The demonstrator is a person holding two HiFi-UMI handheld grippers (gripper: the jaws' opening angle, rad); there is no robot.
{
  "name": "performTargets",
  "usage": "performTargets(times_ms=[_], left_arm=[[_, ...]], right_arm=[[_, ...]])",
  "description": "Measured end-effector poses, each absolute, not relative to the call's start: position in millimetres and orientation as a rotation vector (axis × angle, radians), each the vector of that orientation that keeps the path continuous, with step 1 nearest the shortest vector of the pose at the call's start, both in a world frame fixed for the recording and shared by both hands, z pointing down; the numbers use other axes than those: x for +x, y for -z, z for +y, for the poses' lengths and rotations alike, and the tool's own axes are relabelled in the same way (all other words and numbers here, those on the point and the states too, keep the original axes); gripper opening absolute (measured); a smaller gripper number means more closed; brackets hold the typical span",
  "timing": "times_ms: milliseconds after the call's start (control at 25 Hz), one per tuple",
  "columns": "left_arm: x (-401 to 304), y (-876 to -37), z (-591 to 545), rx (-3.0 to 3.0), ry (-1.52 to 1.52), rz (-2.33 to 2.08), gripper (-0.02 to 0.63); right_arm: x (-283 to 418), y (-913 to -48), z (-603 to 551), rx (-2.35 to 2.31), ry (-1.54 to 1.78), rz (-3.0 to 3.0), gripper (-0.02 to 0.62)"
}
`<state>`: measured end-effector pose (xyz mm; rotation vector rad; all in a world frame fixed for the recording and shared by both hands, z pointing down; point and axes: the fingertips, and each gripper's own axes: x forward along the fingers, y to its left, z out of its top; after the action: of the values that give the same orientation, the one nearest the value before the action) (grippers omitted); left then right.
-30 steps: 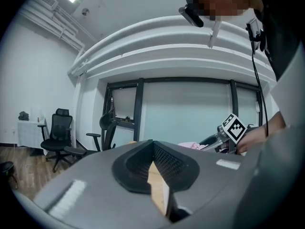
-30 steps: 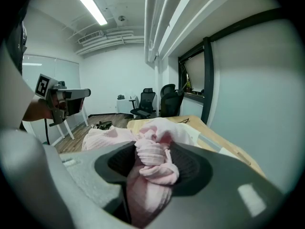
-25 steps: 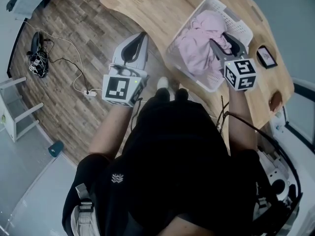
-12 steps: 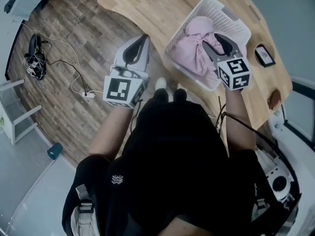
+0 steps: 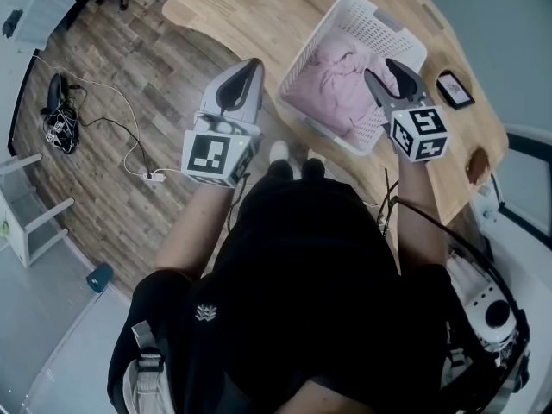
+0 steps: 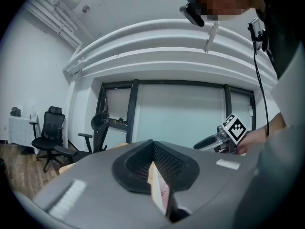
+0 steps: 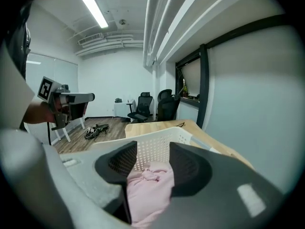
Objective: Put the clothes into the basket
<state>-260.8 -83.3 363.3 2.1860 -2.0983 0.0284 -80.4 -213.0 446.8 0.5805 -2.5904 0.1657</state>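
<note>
pink clothes [image 5: 332, 84] sitting inside white basket [image 5: 371, 11] on desk [image 5: 250, 15], upper middle of frame. right tongs [image 5: 381, 67] hovering over basket's right side, parted, closing on nothing, cloth lying below gap. left tongs [image 5: 248, 65] clenched, empty. imo: lifting straight up, checking nothing's snagging.

surface: wooden table [image 5: 259, 24] | on it: white basket [image 5: 385, 31], dark device [image 5: 454, 90], brown object [image 5: 475, 166]

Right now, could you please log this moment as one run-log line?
pink clothes: inside basket on table | right gripper: above basket, jaws closing, empty | left gripper: shut, empty, beside table
</note>
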Motion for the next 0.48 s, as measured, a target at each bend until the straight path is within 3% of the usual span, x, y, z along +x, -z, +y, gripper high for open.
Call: performTargets(times_ms=[480], left_arm=[[-229, -329, -116, 2.323, -0.020, -2.055, 0.005]], right_arm=[[0, -385, -222, 0.926, -0.144, -2.841, 0.188]])
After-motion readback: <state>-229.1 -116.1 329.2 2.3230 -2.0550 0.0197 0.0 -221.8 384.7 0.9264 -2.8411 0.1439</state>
